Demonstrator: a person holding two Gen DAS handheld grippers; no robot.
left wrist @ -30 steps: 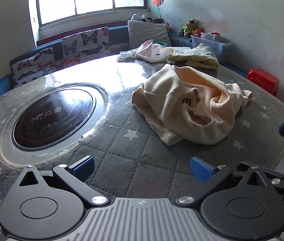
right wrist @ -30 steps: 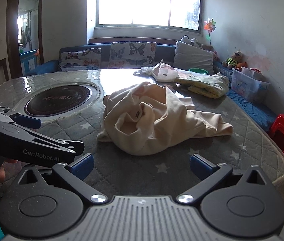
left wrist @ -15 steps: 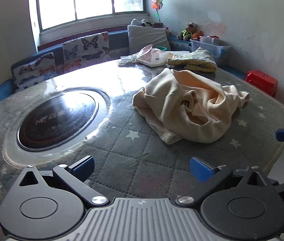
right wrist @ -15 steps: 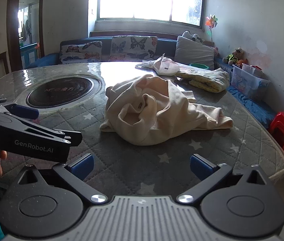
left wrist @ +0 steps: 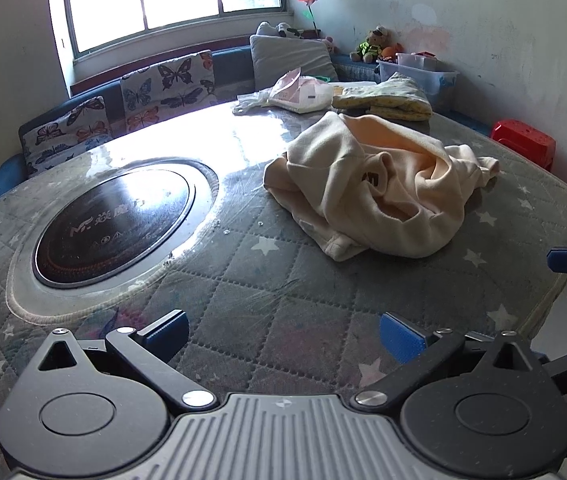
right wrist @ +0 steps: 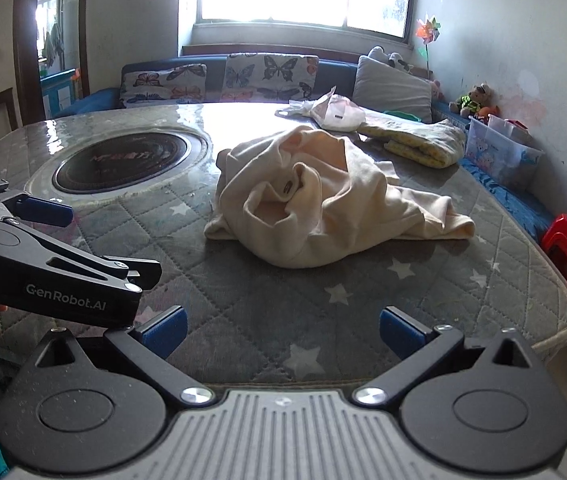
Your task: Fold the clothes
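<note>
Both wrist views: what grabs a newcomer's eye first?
The crumpled cream fabric garment heaped unfolded mid-table, on the grey star-quilted table cover. Left of it, the round black glass cooktop set into the table. Both grippers, left and right, are open and clear of it.

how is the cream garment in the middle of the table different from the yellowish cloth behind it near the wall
The cream garment lies crumpled in a loose heap; the yellowish cloth is folded into a flat stack. The cream garment is plain with a small dark tag; the yellowish cloth shows a fine pattern, too small to read. The cream garment lies nearer the grippers; the yellowish cloth sits toward the far edge. Both rest on the quilted table cover, untouched.
</note>
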